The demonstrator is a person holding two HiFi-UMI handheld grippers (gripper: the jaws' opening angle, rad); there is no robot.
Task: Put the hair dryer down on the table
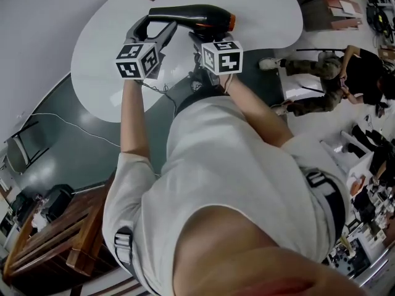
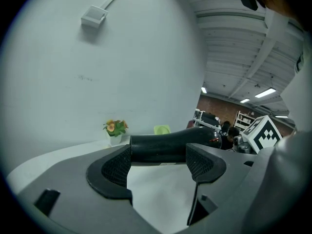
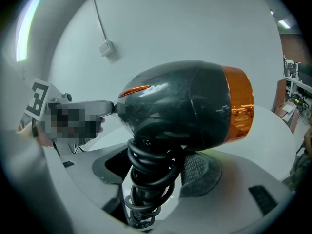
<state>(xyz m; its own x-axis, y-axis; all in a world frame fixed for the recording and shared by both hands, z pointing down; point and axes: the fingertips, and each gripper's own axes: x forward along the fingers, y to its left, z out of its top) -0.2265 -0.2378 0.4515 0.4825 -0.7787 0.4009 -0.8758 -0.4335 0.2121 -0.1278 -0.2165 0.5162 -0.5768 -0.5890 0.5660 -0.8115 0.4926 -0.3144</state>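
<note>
Right gripper point(image 3: 157, 173) is clamped hard on the handle of the hair dryer point(image 1: 196, 13), coiled cord point(image 3: 146, 189) squeezed in between its pads. The dryer hangs level at the top centre of the head view, over the white table point(image 1: 105, 63), orange end to the right. Left gripper point(image 2: 158, 165) is up at the nozzle end with its jaws standing well apart, and the black barrel lies across just past their tips. A small flower pot point(image 2: 115, 129) stands behind it.

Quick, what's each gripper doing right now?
Left gripper: open, hair dryer barrel lying across its tips.
Right gripper: closed on the hair dryer's handle.
</note>
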